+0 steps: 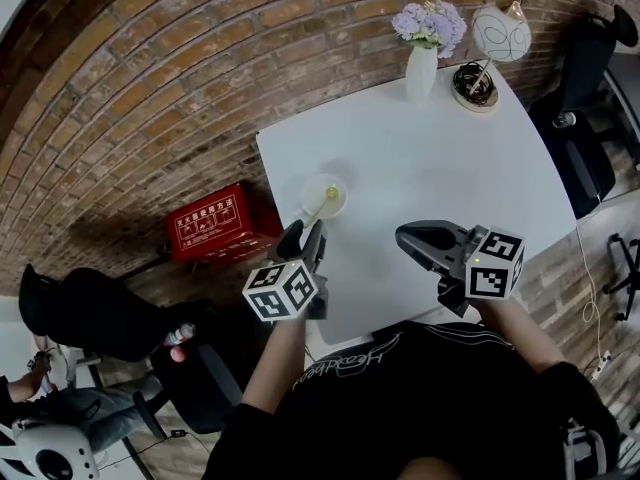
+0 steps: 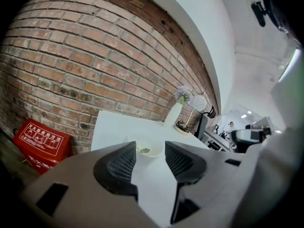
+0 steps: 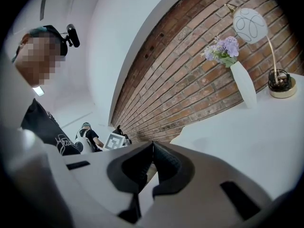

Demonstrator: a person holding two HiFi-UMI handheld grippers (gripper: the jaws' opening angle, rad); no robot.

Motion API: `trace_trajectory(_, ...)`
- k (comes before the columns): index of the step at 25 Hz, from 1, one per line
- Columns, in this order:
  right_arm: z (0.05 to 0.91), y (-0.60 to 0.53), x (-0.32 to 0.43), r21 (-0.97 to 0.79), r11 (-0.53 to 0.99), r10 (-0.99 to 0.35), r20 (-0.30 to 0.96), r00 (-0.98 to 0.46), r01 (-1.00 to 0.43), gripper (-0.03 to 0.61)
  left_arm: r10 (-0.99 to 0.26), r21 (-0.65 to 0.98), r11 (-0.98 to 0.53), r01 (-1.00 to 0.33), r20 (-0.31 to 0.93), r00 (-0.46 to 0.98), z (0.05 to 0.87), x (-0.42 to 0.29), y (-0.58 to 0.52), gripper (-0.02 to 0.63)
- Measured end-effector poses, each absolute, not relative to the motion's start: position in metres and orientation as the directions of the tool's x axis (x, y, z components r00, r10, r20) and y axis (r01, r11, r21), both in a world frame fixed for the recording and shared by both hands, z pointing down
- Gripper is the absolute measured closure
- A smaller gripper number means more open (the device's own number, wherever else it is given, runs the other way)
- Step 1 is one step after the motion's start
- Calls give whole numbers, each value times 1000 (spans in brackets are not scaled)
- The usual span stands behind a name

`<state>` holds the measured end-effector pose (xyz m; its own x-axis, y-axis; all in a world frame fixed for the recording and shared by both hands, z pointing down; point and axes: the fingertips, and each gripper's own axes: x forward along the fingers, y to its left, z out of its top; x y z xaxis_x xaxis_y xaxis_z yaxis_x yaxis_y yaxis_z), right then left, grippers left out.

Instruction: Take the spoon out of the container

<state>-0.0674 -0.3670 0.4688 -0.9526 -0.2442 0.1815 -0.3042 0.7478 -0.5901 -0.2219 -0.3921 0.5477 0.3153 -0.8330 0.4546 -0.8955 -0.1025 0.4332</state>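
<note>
Hovering just near the container [image 1: 325,182], the left gripper [image 1: 303,236] has its jaws released and empty. The right gripper [image 1: 425,245] is clenched on nothing. The spoon [image 1: 320,205] leans inside, handle pointing near-left; align with that handle, then close gently.

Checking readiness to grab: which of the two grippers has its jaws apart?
The left gripper: its jaws stand apart with nothing between them, while the right gripper has its jaws closed together.
</note>
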Motion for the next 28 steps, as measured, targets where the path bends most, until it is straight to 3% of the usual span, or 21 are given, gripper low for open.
trace_trajectory(5,475,-370,-62,-601,735,-252,190,-949,-315,581,-829,426,-66,-902,479,288,561,-222,-402,450)
trace_trajectory(13,483,-375,-61,-613,722,-251,201,-947,-321,581,-836,393,-12,-919,500,225,571,-229,-408,572)
trace_trajectory(28,489,-371,-66,-619,714,-251,210,-945,-327,581,-848,379,17,-925,497,187,571,-238,-412,594)
